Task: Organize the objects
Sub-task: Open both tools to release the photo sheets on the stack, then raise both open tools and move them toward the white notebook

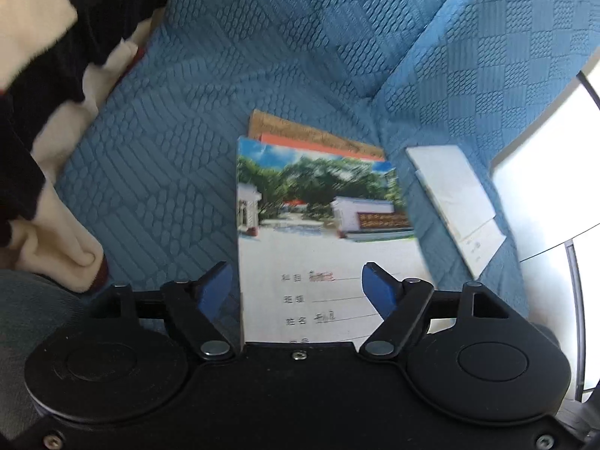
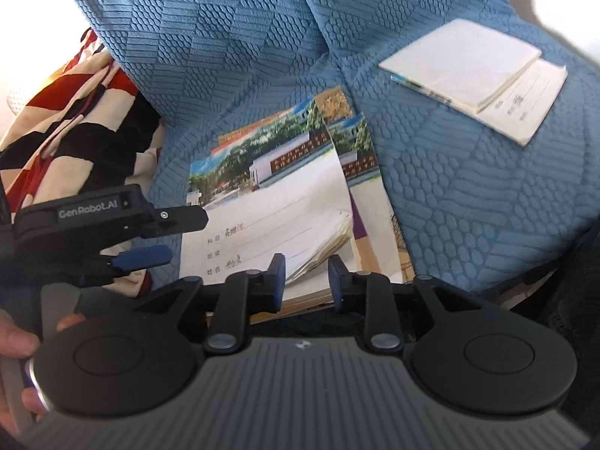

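Note:
A stack of school notebooks lies on a blue quilted sofa seat. The top notebook [image 1: 318, 225] has a photo of a gate and trees; it also shows in the right wrist view [image 2: 270, 202]. An orange and brown book [image 1: 318, 137] lies under it. My left gripper [image 1: 298, 281] is open, its jaws astride the top notebook's near edge; it shows from the side in the right wrist view [image 2: 165, 236]. My right gripper [image 2: 305, 277] is open and empty over the stack's near edge. Two white notebooks [image 2: 472, 75] lie apart to the right, also in the left wrist view [image 1: 457, 202].
A striped black, cream and red blanket [image 1: 41, 75] is bunched at the left; it also shows in the right wrist view [image 2: 75, 120]. The blue sofa backrest [image 2: 225, 18] rises behind the books. A bright window or wall [image 1: 543, 172] is at the right.

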Demonstrator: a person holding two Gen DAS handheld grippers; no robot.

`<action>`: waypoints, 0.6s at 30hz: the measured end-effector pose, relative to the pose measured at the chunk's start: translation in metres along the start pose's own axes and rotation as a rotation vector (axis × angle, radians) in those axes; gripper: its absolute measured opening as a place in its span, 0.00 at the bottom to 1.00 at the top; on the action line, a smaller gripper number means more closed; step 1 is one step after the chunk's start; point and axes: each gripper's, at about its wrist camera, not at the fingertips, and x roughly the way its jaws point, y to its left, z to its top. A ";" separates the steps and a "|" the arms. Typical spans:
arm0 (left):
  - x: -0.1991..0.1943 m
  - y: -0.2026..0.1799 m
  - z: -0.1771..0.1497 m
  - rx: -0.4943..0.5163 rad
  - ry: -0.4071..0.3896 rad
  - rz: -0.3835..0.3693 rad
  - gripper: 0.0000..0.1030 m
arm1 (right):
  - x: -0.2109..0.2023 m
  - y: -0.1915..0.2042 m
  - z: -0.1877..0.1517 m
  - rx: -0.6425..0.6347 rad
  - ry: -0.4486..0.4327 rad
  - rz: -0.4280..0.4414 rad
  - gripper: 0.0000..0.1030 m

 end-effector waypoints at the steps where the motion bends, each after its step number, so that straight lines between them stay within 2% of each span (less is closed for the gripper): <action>1: -0.005 -0.003 0.000 0.002 -0.011 -0.009 0.75 | -0.005 0.001 0.002 -0.017 -0.019 0.007 0.28; 10: -0.064 -0.048 0.000 0.093 -0.141 -0.041 0.83 | -0.058 0.003 0.029 -0.110 -0.165 0.034 0.28; 18: -0.104 -0.078 -0.010 0.127 -0.197 -0.063 0.96 | -0.106 -0.003 0.048 -0.110 -0.217 0.092 0.28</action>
